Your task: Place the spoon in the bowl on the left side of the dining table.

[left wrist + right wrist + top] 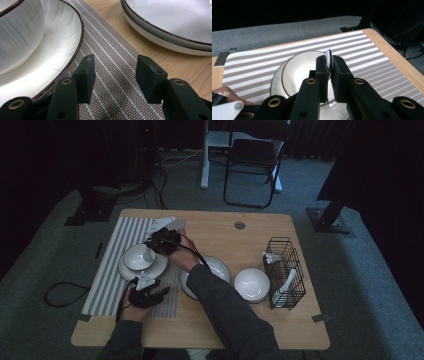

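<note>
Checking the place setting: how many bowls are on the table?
2. One bowl sits on a plate on the striped mat, its rim held by the right gripper. The other bowl stands on bare wood beside the wire rack.

The right gripper [330, 75] has its jaws closed on the rim of a white bowl [297, 72], which sits on a striped mat [257, 65] covering the worktop [409, 67].

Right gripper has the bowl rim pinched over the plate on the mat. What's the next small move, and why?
Probably open the right gripper and back it off. Its jaws are shut on the rim of the small bowl, which already appears to sit inside the plate on the striped placemat. The left gripper hovers open beside the plate, holding nothing.
</note>
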{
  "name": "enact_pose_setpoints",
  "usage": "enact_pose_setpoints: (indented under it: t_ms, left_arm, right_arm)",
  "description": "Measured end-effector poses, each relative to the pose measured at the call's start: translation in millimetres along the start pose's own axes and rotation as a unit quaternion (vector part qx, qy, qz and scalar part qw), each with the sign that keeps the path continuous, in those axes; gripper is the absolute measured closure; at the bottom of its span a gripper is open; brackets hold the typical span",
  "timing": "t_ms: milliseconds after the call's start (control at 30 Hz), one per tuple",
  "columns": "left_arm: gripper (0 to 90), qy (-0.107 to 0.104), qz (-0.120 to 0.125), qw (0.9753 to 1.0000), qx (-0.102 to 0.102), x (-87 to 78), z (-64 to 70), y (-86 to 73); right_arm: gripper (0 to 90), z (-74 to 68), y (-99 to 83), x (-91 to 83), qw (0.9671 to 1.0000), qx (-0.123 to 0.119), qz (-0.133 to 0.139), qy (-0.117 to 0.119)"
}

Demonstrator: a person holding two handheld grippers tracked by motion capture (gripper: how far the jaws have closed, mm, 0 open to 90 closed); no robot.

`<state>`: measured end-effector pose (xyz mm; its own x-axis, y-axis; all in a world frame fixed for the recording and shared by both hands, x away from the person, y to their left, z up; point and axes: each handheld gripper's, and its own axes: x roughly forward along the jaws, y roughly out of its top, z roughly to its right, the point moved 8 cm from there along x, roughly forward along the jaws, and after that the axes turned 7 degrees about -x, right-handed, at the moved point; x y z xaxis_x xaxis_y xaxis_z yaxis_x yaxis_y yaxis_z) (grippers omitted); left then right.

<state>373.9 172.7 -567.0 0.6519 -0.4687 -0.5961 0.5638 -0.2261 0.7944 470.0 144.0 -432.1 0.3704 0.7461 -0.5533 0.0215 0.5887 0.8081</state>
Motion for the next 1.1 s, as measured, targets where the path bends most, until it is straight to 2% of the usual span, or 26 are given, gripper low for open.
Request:
enact_pose_setpoints:
  t_ms: [367, 800, 1100]
  left_arm:
    - [51.4, 0.0, -0.001, 1.0, 0.0, 0.0, -0.2, 0.0]
    - [51.4, 0.001, -0.003, 1.0, 0.002, 0.2, -0.2, -0.3]
    - [51.3, 0.001, -0.005, 1.0, 0.001, 0.3, -0.4, -0.4]
  right_arm:
    - [84.0, -7.6, -21.5, 6.9, 0.9997, -0.01, -0.024, -0.001]
    - [83.4, -7.4, -38.5, 3.4, 0.9997, 0.002, -0.026, 0.004]
    - [79.4, -10.5, -44.2, -0.5, 0.9997, 0.005, -0.025, 0.005]
